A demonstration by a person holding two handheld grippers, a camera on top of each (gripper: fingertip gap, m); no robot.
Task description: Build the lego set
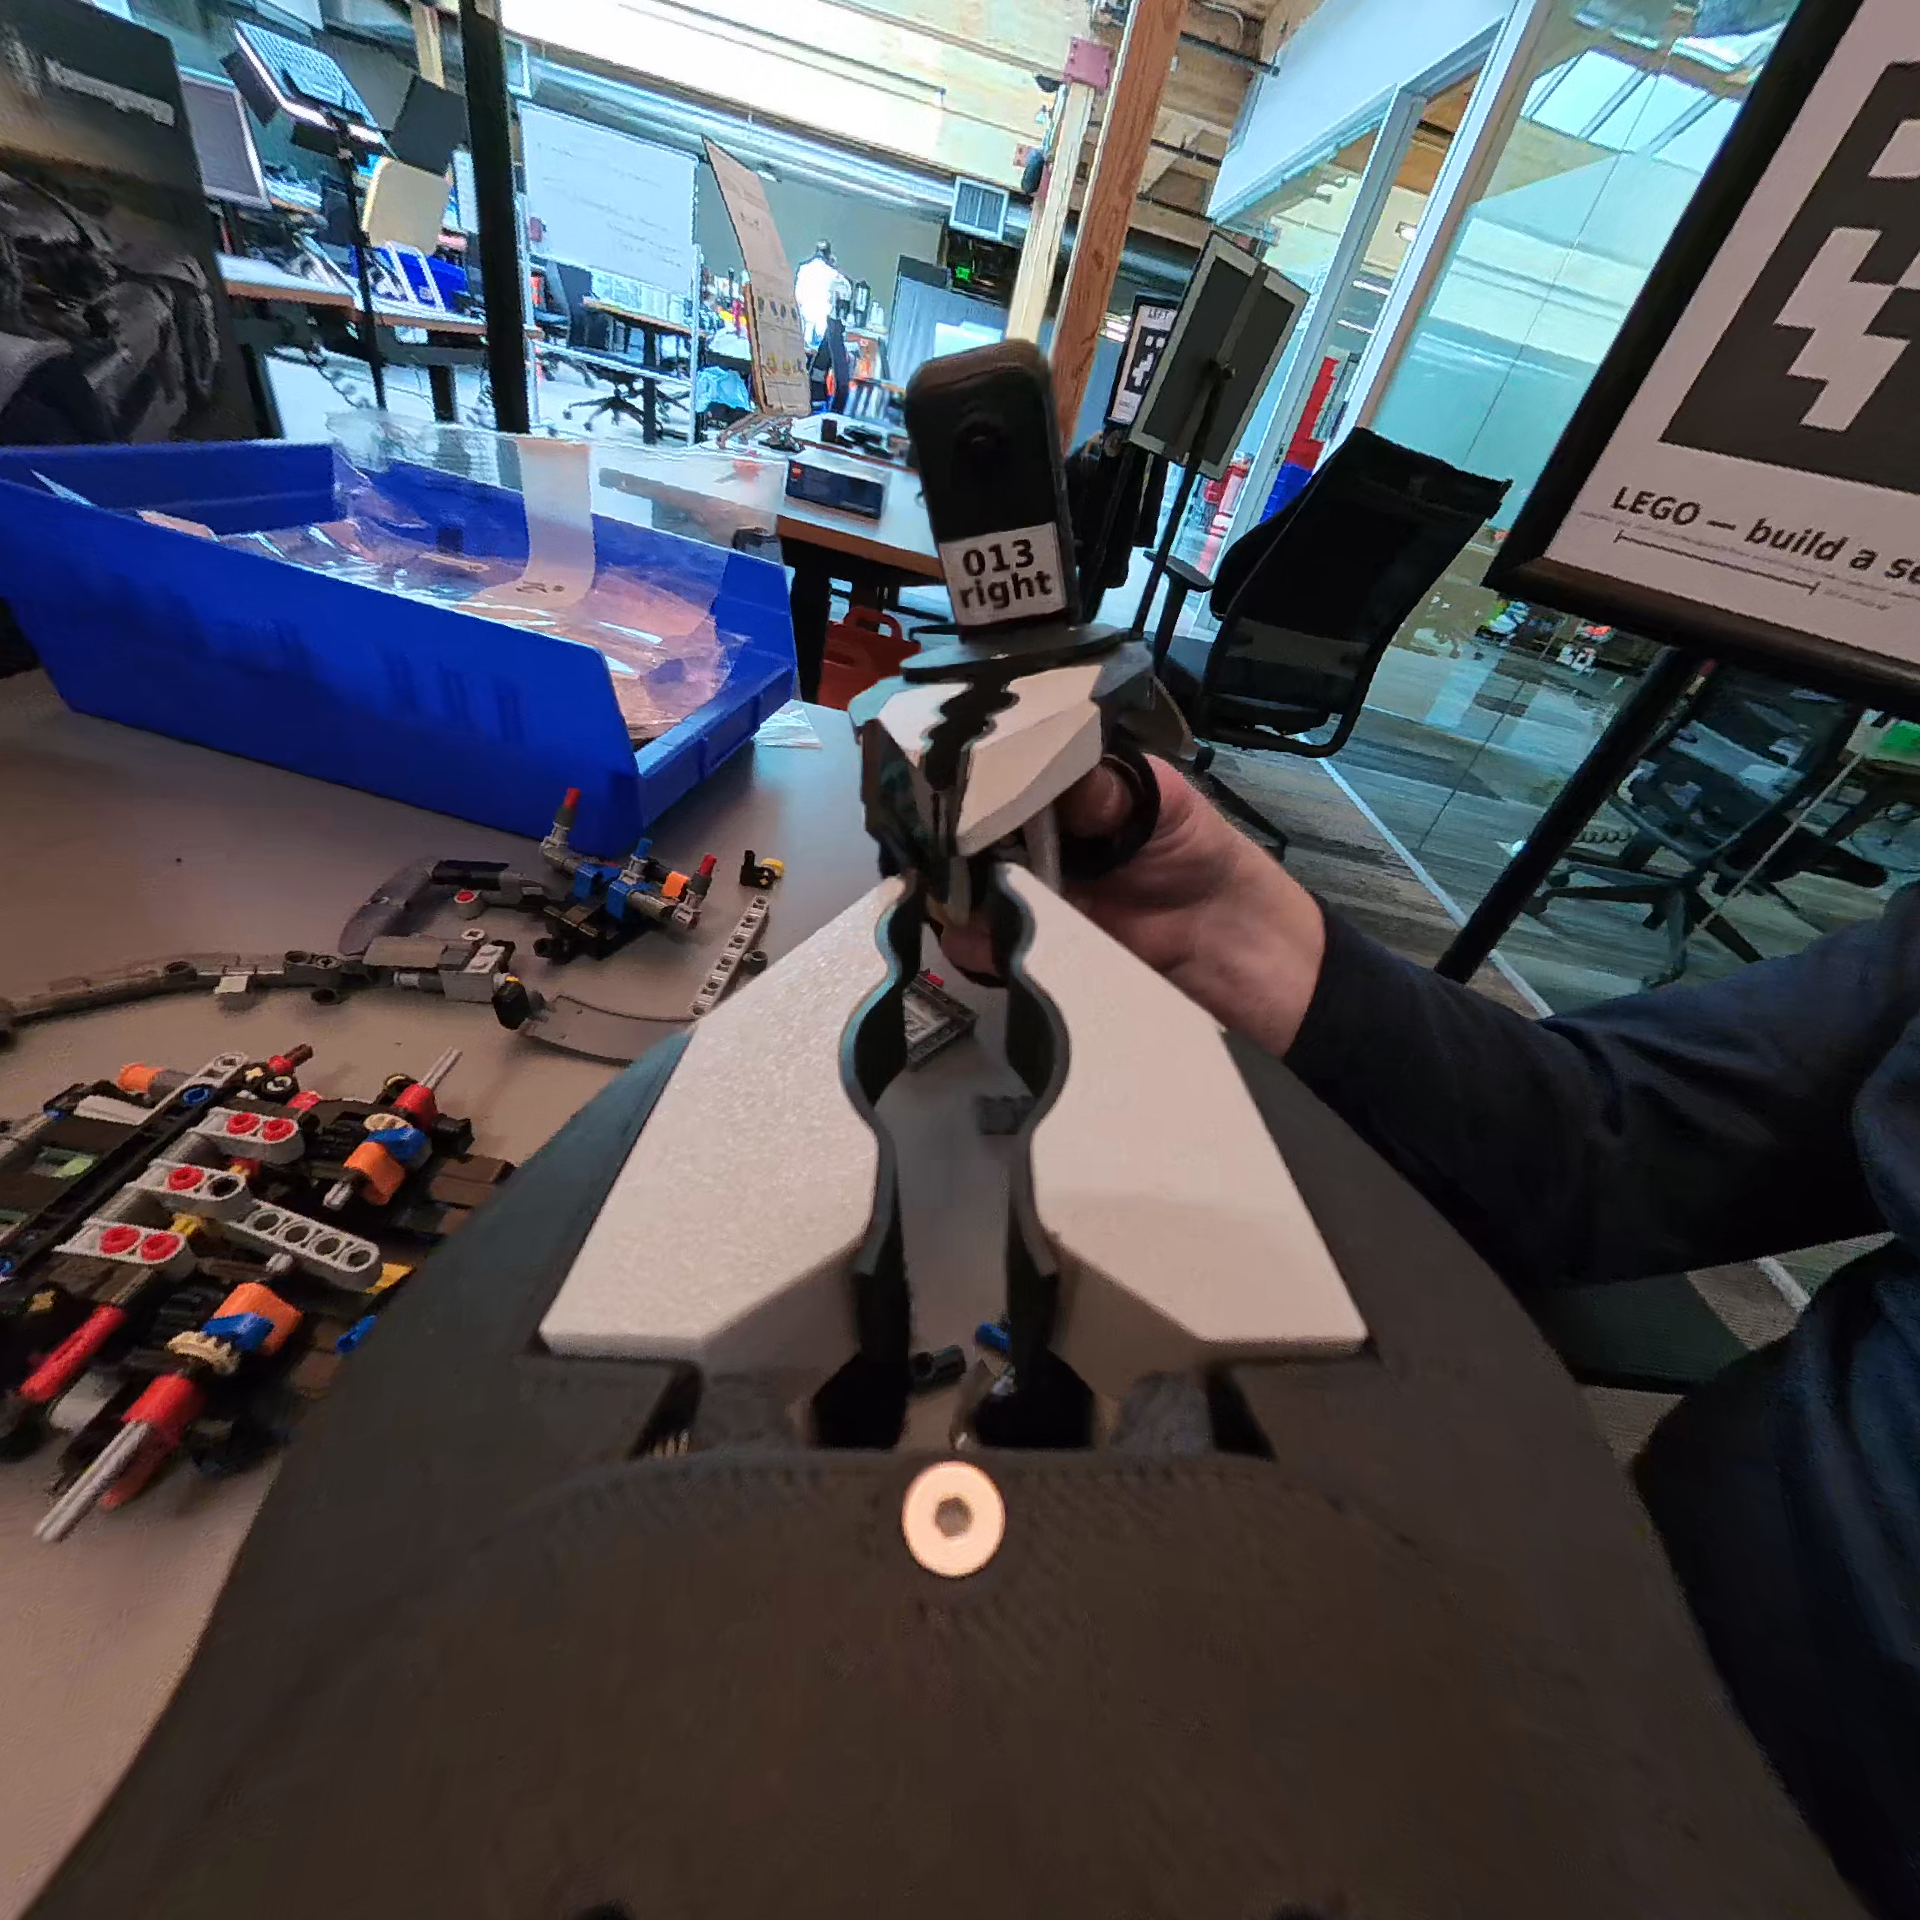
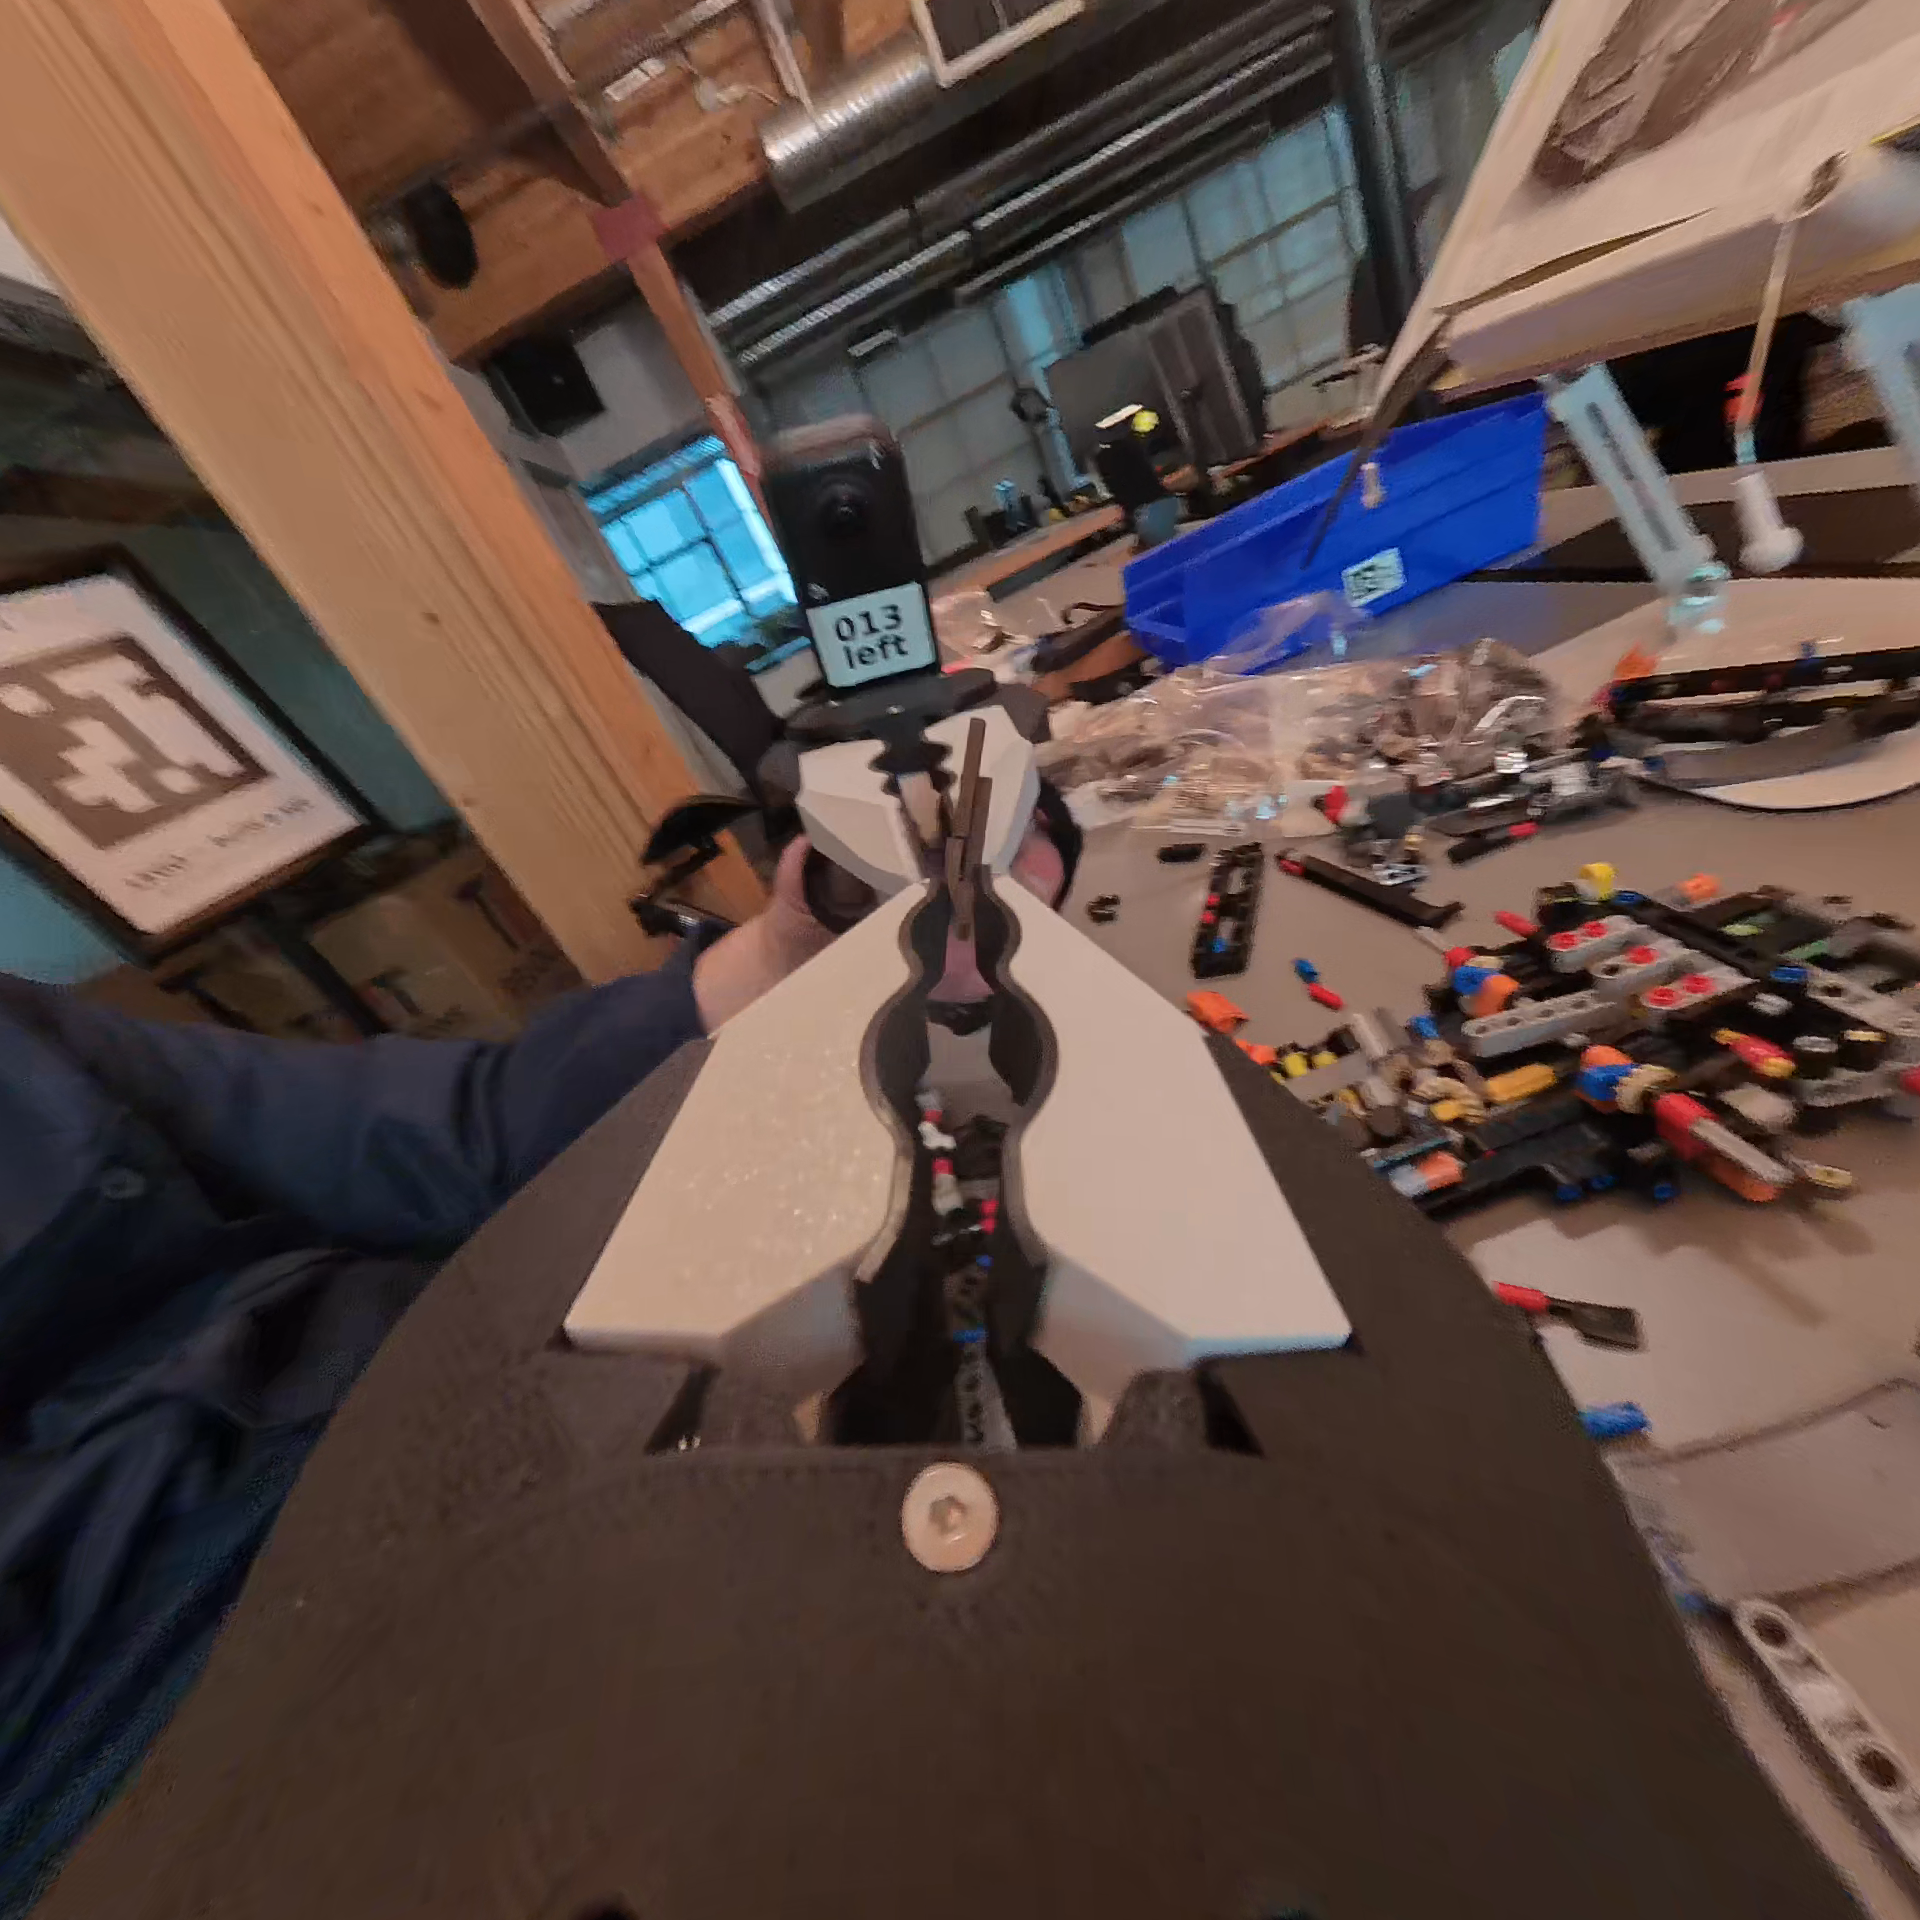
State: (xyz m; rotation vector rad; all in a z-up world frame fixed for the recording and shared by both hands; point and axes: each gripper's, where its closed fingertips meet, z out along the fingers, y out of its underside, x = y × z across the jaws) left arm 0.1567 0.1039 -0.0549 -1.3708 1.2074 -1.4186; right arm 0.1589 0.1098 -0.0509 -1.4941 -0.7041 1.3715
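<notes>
Grey tabletop (image 2: 1714, 1299) holds the rigid, snag-prone Technic assembly (image 2: 1662, 1049); grip its beams, your left gripper (image 1: 956, 914) slightly apart and empty, right gripper (image 2: 961, 914) clamped on a thin brown strip (image 2: 968, 821).

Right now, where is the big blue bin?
The blue bin sits at the table's far left in the left wrist view, behind the loose lego pieces; the right wrist view shows it far right, beyond crumpled plastic bags.
</notes>
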